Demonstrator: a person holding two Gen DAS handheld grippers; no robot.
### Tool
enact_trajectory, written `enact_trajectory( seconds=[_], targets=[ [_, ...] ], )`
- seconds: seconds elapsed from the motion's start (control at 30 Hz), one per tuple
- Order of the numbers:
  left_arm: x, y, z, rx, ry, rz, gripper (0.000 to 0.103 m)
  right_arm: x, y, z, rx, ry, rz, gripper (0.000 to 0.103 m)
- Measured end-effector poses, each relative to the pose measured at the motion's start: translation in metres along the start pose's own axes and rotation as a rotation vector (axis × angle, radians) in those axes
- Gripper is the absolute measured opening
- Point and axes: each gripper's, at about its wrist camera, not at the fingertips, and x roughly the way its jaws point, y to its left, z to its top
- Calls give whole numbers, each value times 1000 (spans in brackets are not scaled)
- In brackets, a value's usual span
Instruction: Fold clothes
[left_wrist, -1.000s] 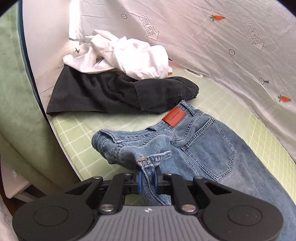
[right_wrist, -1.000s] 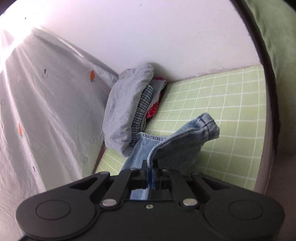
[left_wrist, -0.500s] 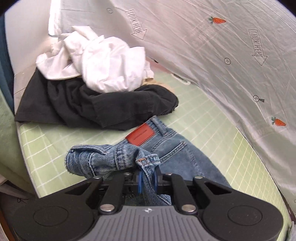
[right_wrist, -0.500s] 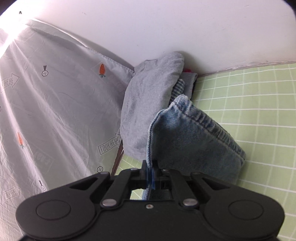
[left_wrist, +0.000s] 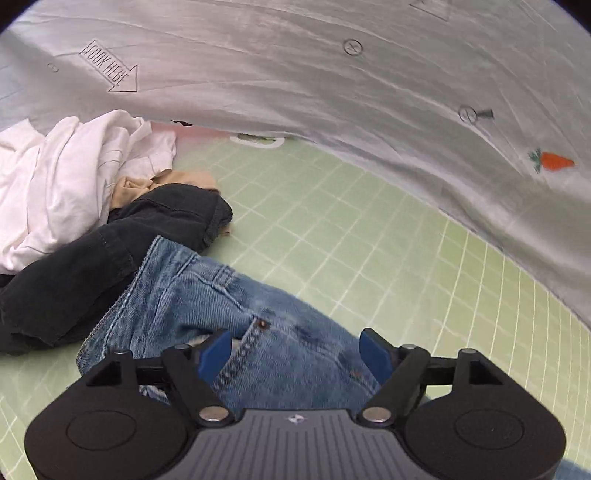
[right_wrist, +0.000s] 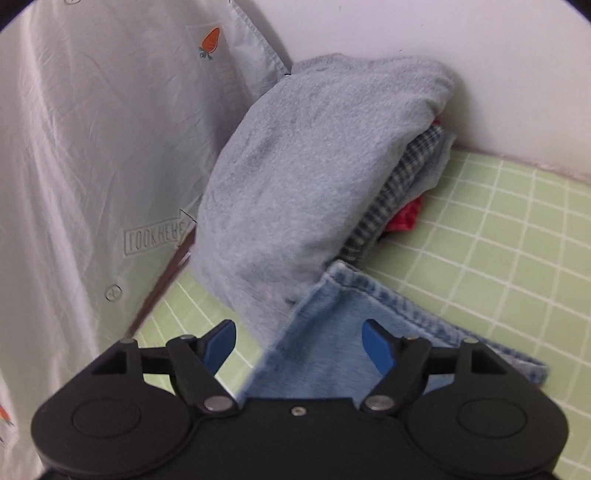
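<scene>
Jeans (left_wrist: 236, 314) flat on green grid sheet (left_wrist: 351, 229), both grippers' jaws just opened, apart.

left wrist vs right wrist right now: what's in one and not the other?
Left wrist only: the left tool, open, a crumpled white garment, a black garment and the jeans' pocket end.
Right wrist only: the right tool, open, a stack topped by a grey garment against the wall, and a hemmed jeans end.
Both: the jeans, the green grid sheet and the carrot-print fabric.
</scene>
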Motion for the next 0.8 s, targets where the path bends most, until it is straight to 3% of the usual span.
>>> enact_trajectory(
  seconds=[0.13, 0.27, 0.5, 0.7, 0.73, 0.77, 0.8],
  targets=[
    [-2, -17, -49, 117, 74, -58, 78, -21, -44, -36, 8, 15, -113, 80],
    [3, -23, -82, 177, 136, -44, 79, -21, -77, -59, 118, 46, -134, 80],
    [2, -24, -95, 196, 162, -50, 81, -8, -79, -69, 105, 13, -186, 80],
    [4, -30, -110, 205, 172, -32, 84, 5, -79, -61, -1, -33, -242, 82],
    [4, -31, -113, 213, 172, -30, 86, 7, -80, -58, -13, -37, -249, 77],
    [5, -31, -116, 214, 174, -24, 86, 7, -80, -56, -10, -34, -245, 53],
    [6, -31, -119, 212, 177, -17, 86, 7, -80, -53, -6, -31, -242, 37]
  ],
)
